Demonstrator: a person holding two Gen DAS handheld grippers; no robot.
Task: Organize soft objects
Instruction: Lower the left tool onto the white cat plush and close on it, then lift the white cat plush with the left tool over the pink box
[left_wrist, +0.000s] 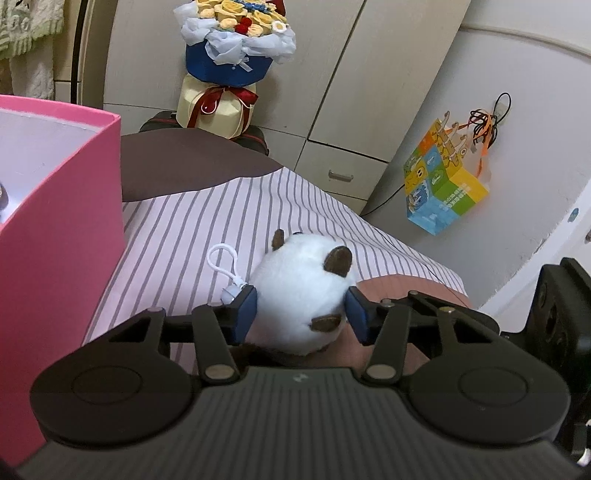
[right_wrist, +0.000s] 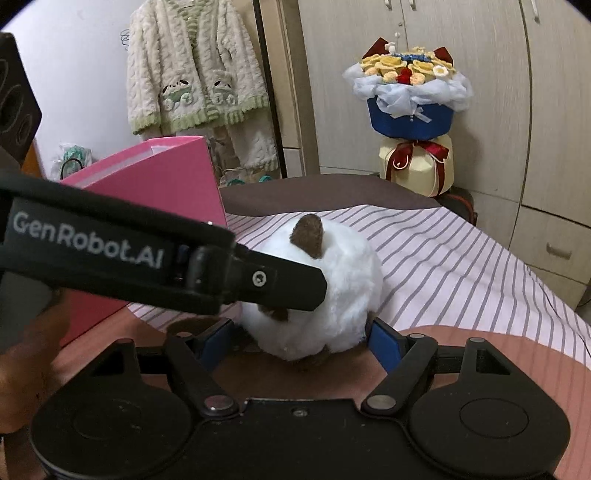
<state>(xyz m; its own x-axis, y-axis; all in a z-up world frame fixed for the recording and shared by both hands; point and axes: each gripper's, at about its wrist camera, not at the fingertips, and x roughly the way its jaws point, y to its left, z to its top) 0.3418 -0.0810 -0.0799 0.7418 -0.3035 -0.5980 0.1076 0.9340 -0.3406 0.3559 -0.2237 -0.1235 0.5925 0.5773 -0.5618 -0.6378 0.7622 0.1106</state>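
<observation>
White plush toy (left_wrist: 303, 291) is sitting between the blue pads of the left gripper (left_wrist: 301, 314), which is squeezing its sides; the right gripper (right_wrist: 295, 336) is flanking it too, though I cannot tell if it is pressing. Beyond, left of both grippers, the pink box (left_wrist: 62, 221) is waiting on the striped bed (left_wrist: 207, 210); stowing looks not yet done.

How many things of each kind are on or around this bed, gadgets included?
Plush toy: 1
Pink box: 1
Bouquet: 1
Colourful bag: 1
Fleece jacket: 1
Hand-held grippers, left and right, each closed on the plush toy: 2
Total: 7
</observation>
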